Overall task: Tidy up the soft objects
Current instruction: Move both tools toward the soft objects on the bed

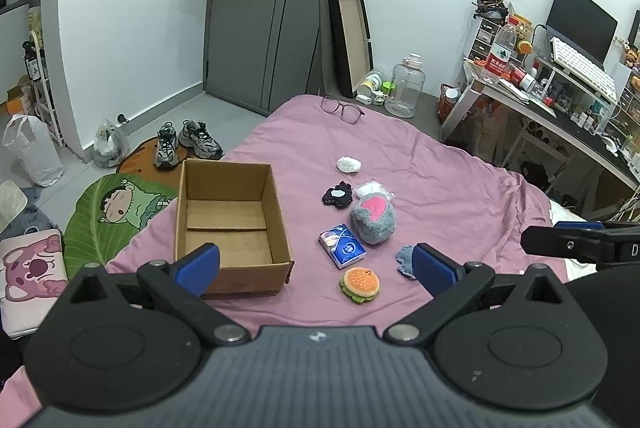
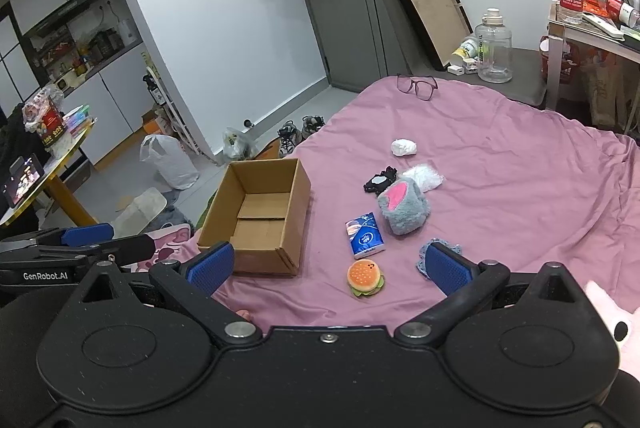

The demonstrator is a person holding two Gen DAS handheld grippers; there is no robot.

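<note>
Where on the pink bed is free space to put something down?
Free: the sheet right of the grey plush, and the strip between glasses and white wad. Crowded: beside the cardboard box, from tissue pack to burger toy.

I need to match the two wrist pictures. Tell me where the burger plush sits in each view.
Left wrist view: burger plush lies low and right of centre on the pink sheet, right of the cardboard box.
Right wrist view: burger plush lies low, near centre, right of the cardboard box.
Shared landmark: the blue tissue pack lies just beyond it.
</note>
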